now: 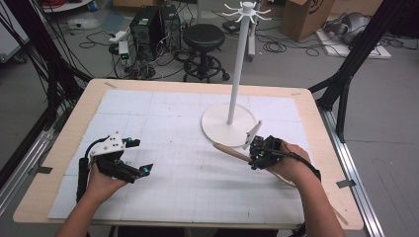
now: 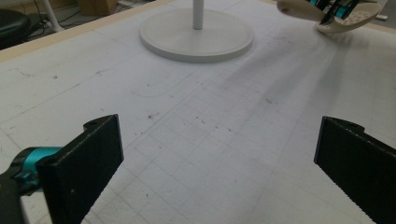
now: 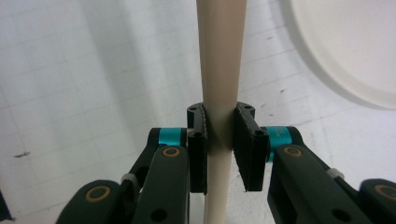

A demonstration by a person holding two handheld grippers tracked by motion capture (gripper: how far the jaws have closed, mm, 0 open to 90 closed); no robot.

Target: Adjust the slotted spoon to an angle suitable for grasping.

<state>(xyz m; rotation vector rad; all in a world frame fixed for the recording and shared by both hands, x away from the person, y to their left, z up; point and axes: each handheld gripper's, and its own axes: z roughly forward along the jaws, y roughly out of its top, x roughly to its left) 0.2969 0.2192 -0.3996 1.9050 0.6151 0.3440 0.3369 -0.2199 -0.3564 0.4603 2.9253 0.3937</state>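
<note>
Wooden handle clamped in right hand-held gripper; left hand-held gripper wide open.

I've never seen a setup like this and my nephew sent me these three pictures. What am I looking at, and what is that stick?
There is no robot here: a person holds a hand-held claw in each hand. The high view looks down on a table covered with a white gridded mat. The other two pictures come from small cameras riding on each claw, looking along its black jaws.

The left claw is wide open, holding nothing, over the mat. The right claw is shut on a long pale wooden handle, probably a kitchen utensil; its far end is hard to make out.

On the mat stands a white stand: a round base, a tall pole, and hooks at the top.
</note>
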